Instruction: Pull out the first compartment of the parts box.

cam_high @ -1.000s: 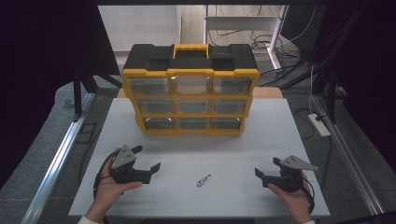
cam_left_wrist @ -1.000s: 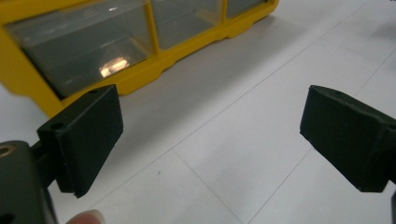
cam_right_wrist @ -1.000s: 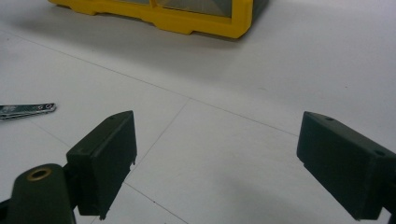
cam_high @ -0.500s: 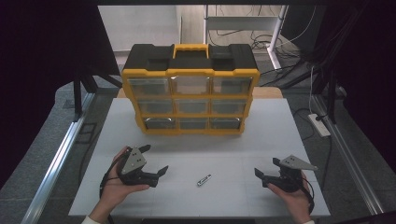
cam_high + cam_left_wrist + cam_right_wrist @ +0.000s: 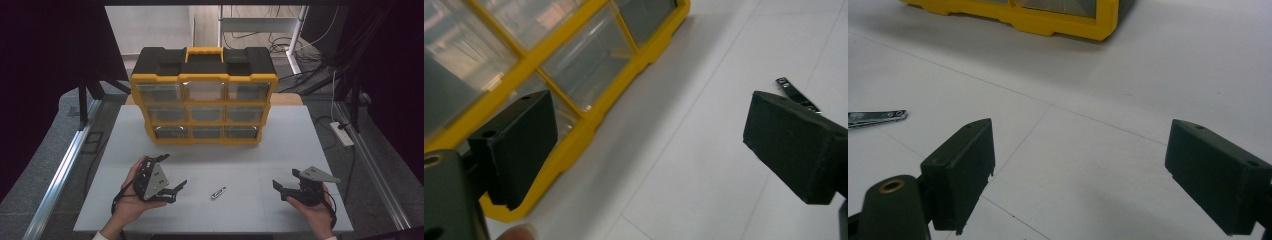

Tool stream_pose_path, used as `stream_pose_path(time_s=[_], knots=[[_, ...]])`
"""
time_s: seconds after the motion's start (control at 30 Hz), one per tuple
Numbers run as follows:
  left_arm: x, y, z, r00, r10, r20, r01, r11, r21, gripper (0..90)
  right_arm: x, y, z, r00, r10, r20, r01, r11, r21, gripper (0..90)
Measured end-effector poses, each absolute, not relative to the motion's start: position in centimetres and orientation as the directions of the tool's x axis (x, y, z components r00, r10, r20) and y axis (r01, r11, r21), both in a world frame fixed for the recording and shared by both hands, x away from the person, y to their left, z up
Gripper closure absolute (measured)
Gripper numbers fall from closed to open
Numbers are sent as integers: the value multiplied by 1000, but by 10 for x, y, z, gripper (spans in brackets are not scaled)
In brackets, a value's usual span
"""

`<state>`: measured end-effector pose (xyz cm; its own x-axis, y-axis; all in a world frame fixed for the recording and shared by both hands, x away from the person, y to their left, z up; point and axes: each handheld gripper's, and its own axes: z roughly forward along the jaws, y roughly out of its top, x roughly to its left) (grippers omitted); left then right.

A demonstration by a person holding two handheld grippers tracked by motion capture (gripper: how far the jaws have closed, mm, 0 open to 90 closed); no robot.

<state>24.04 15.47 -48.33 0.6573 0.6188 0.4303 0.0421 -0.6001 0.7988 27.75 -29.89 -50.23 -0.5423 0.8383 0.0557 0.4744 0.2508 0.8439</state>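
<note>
A: What lies between the two hands?

B: A small flat metal piece (image 5: 218, 192), low in the middle of the high view, on the white table (image 5: 300, 145). It is too small there to name with any certainty; it looks like a nail clipper, dark at one end and shiny along its length.

A: Do the closer views help?

B: Only a little. In the left gripper view the same piece (image 5: 796, 93) sits at the upper right, and the right-hand jaw covers its near end. In the right gripper view it (image 5: 875, 118) lies at the left edge, cut off by the frame, so just one end with a small rivet hole shows.

A: And the grippers?

B: The left gripper (image 5: 172, 190) is at the lower left of the high view, tipped on its side in the hand, jaws spread wide with nothing between them, near the metal piece but apart from it. The right gripper (image 5: 285, 185) is at the lower right, jaws also wide and empty, farther from the piece.

A: The big box?

B: A yellow and black drawer organiser (image 5: 204, 97) stands upright in the upper middle of the high view, all its clear drawers closed. What is inside them is blurred. In the left gripper view its drawers (image 5: 589, 55) fill the upper left, cut by the frame.
</note>
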Motion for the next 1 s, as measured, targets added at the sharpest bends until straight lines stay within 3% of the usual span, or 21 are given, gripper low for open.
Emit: stream_pose_path(time_s=[0.1, 1.0], knots=[[239, 151, -483, 635, 604, 482, 13, -633, 774, 76, 278, -299, -503, -545, 837, 53, 474, 255, 843, 132], [247, 145, -470, 568, 573, 591, -56, -689, 722, 74, 279, -301, -504, -529, 847, 49, 480, 252, 840, 133]])
